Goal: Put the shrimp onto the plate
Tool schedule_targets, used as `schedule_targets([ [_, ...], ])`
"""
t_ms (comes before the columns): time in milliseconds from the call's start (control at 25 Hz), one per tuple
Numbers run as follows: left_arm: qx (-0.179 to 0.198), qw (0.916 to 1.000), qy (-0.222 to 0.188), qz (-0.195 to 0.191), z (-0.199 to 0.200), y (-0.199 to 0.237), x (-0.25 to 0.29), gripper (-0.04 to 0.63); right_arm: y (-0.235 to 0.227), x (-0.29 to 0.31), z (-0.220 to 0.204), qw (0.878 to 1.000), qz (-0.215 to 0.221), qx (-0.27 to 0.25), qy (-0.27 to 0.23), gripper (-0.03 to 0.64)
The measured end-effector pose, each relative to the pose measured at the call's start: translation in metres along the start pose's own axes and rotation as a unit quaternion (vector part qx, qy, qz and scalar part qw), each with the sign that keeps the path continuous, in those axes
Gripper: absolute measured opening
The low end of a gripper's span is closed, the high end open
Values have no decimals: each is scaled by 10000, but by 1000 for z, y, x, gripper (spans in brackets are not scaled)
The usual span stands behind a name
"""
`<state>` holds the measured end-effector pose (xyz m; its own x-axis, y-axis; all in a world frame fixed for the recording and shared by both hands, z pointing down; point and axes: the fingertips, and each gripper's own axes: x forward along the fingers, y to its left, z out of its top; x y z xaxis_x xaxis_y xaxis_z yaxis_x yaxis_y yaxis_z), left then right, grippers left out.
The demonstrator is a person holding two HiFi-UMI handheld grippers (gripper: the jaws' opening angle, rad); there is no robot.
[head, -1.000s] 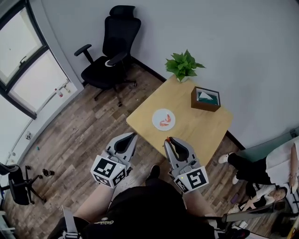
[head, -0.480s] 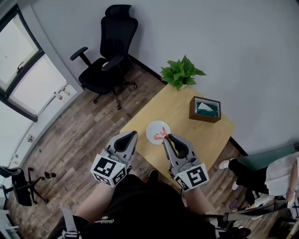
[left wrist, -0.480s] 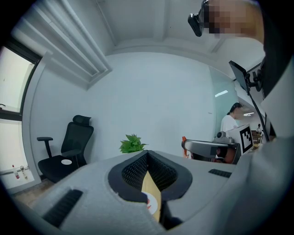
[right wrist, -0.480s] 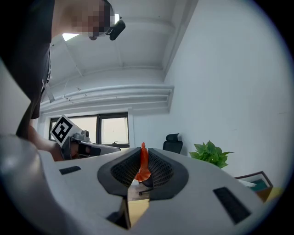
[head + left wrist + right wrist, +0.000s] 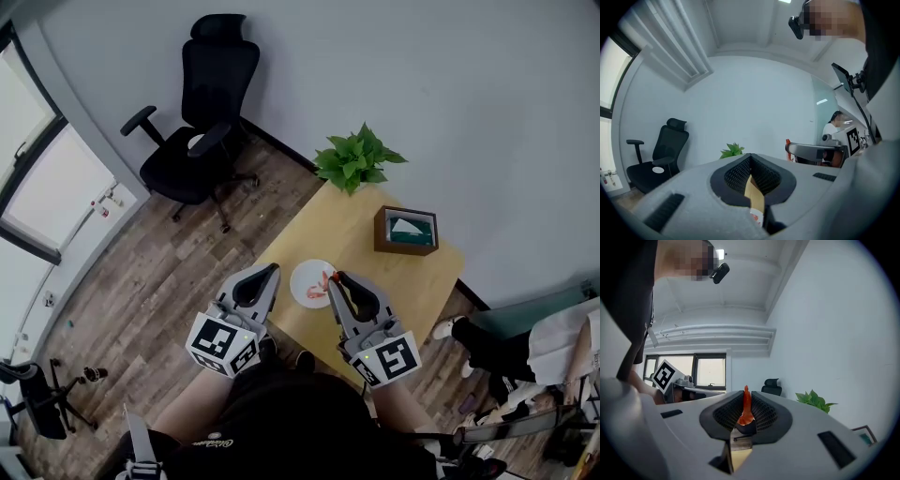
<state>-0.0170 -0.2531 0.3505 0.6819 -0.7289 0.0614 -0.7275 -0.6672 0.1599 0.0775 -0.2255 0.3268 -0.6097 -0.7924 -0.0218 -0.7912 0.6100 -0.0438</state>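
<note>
A white plate (image 5: 307, 277) lies near the front edge of the wooden table (image 5: 394, 272), with an orange shrimp (image 5: 317, 292) lying on it. My right gripper (image 5: 336, 277) hangs at the plate's right rim, shut on another orange-red shrimp (image 5: 746, 405) that sticks up between its pads. In the right gripper view the right gripper (image 5: 746, 401) points out at the room. My left gripper (image 5: 273, 270) hovers just left of the plate, jaws together with nothing in them. In the left gripper view the left gripper (image 5: 751, 161) shows only a strip of table through the slit.
A potted green plant (image 5: 354, 159) stands at the table's far corner and a dark tissue box (image 5: 405, 231) near its right side. A black office chair (image 5: 192, 122) is on the wooden floor at the left. A person (image 5: 553, 342) sits at the right.
The table and plate have come closer under both grippers. The right gripper's tip, still holding its shrimp, has gone from short of the plate to the plate's rim.
</note>
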Motion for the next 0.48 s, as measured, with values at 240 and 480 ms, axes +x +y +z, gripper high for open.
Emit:
schedule_targets([
  [240, -21, 9998, -11, -208, 6, 19, 9, 5, 3, 22, 1, 9999, -119, -43, 49, 49],
  [480, -114, 9993, 121, -321, -3, 29, 13, 5, 4, 32, -7, 9996, -227, 8, 170, 49],
])
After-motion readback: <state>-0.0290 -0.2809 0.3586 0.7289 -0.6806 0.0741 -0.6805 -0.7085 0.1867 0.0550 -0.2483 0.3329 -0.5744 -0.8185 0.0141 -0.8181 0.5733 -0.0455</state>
